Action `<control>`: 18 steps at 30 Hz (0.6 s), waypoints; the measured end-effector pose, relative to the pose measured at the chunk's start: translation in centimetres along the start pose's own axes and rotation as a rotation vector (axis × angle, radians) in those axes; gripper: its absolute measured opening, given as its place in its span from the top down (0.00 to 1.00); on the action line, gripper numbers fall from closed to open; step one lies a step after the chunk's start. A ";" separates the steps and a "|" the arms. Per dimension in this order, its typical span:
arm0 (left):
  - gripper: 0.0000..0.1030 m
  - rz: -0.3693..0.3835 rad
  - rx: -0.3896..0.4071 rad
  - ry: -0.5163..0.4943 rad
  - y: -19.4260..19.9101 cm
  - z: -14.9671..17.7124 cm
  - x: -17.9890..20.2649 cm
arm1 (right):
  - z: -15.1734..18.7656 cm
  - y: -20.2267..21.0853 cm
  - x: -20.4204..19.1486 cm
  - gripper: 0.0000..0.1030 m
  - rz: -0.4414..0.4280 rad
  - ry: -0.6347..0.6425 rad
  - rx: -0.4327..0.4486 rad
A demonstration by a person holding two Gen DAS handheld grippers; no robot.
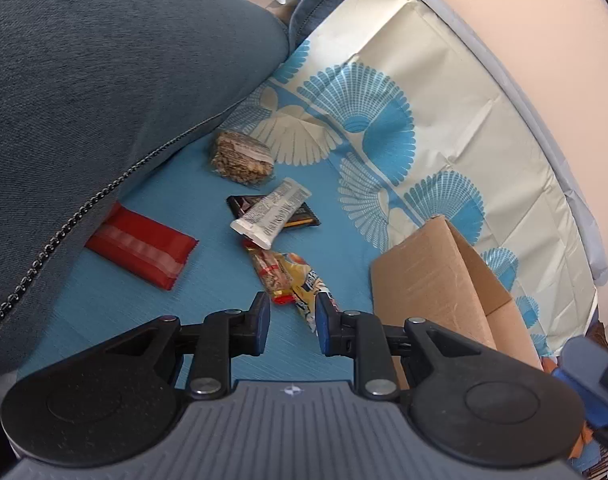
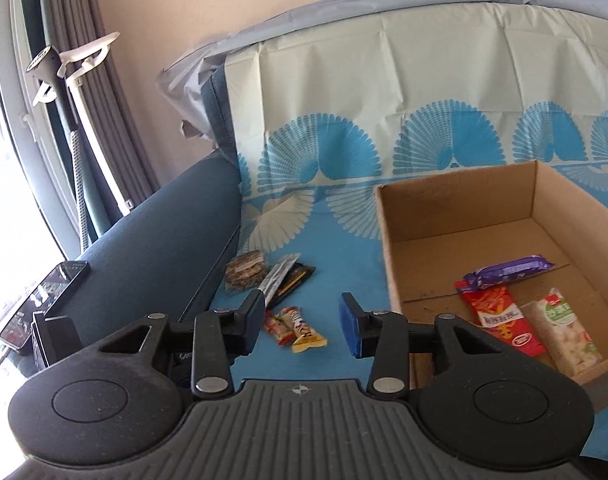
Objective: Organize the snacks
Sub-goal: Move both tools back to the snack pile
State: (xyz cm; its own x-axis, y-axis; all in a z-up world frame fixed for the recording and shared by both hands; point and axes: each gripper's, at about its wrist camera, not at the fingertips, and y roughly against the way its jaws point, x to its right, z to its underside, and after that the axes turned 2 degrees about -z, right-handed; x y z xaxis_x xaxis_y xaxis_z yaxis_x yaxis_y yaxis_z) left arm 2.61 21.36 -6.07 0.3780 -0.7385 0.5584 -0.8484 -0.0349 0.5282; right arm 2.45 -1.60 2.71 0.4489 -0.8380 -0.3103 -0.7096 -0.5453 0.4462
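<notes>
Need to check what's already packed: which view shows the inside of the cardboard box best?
The right wrist view: it looks down into the open cardboard box, showing a purple packet, a red packet and a white-green packet on its floor. The left wrist view shows only the box's outer wall and rim, not the contents.

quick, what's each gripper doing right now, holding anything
left gripper: fingers apart, nothing between them, above the yellow snack packet.
right gripper: fingers apart, empty, left of the cardboard box.
</notes>
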 end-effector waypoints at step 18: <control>0.53 -0.184 0.116 0.130 0.8 -0.4 -2.4 | 2.6 -9.7 -1.3 0.58 0.000 0.110 0.016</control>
State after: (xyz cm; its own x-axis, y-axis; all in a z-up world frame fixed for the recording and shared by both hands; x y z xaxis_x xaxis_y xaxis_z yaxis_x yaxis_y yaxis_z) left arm 1.19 23.36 -6.75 0.5682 -0.6203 0.5408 -0.7948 -0.2435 0.5558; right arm 7.34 4.82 -3.39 0.5053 -0.8356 -0.2158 -0.7178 -0.5457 0.4324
